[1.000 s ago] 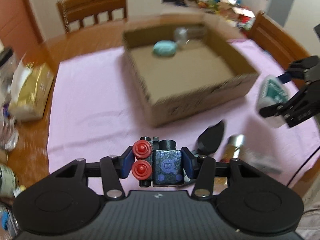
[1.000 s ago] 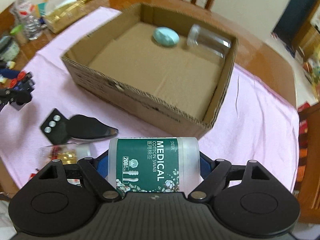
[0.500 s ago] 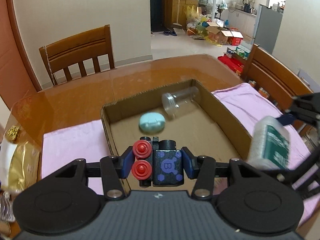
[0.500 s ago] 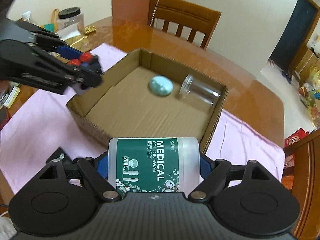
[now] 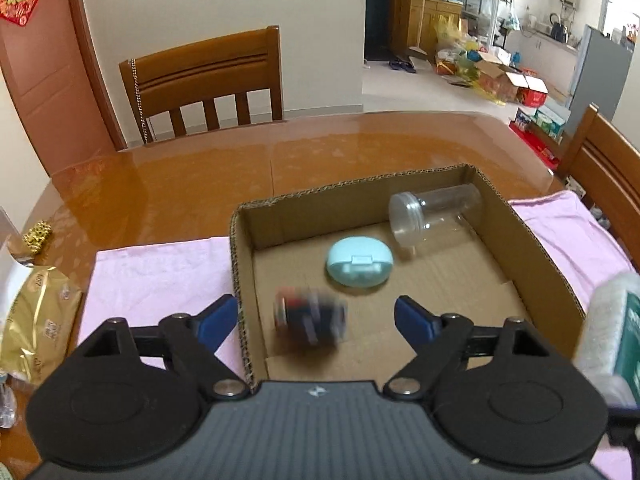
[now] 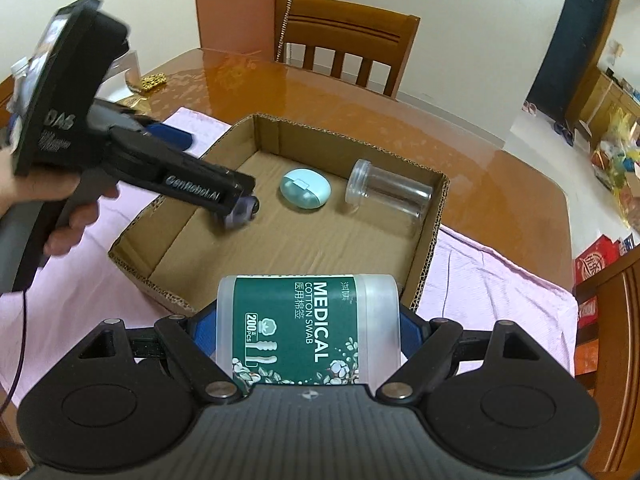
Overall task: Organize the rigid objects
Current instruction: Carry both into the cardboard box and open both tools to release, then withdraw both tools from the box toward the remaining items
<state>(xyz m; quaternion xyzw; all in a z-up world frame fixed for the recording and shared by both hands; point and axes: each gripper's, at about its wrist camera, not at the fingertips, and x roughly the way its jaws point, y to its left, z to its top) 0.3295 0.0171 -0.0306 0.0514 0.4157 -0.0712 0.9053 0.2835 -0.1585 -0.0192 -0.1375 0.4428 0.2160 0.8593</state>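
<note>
A cardboard box sits on a pink cloth. Inside lie a light blue oval case and a clear jar on its side. My left gripper is open over the box's near left part; a dark toy block with red knobs is blurred, falling free between the fingers. My right gripper is shut on a medical cotton swab tub, held at the box's near edge.
A gold packet lies at the left of the wooden table. Chairs stand at the far side and the right. The pink cloth extends on both sides of the box.
My left gripper opened and let go of the toy block, which drops into the box. Both grippers moved forward over the box; the right still holds the tub.
</note>
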